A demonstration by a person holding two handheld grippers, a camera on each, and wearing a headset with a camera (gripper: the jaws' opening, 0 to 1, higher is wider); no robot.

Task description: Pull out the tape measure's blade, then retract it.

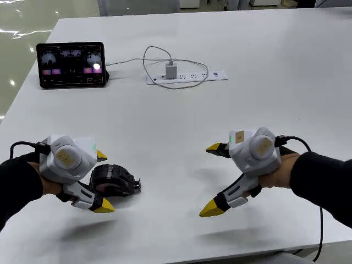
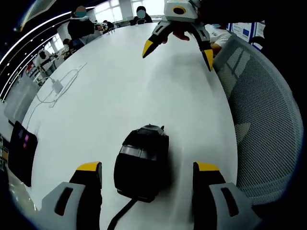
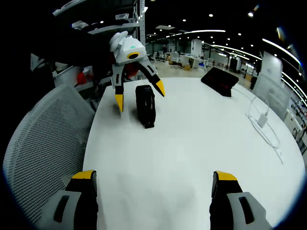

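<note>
While the tape measure (image 1: 113,180) lies at 7 o'clock on the table (image 1: 165,121), blade end facing 3 o'clock, the left gripper (image 1: 103,181) straddles it, jaws released, not clamped. Right gripper (image 1: 211,178), also released and empty, hovers well apart at 3 o'clock. Suggest: clench left squarely on the case first, then pinch the blade tip and pull straight.

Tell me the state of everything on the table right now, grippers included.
tape measure: blade retracted, lying ungripped between the left jaws
left gripper: open
right gripper: open, empty
tablet: screen on
charger: plugged into power strip
</note>
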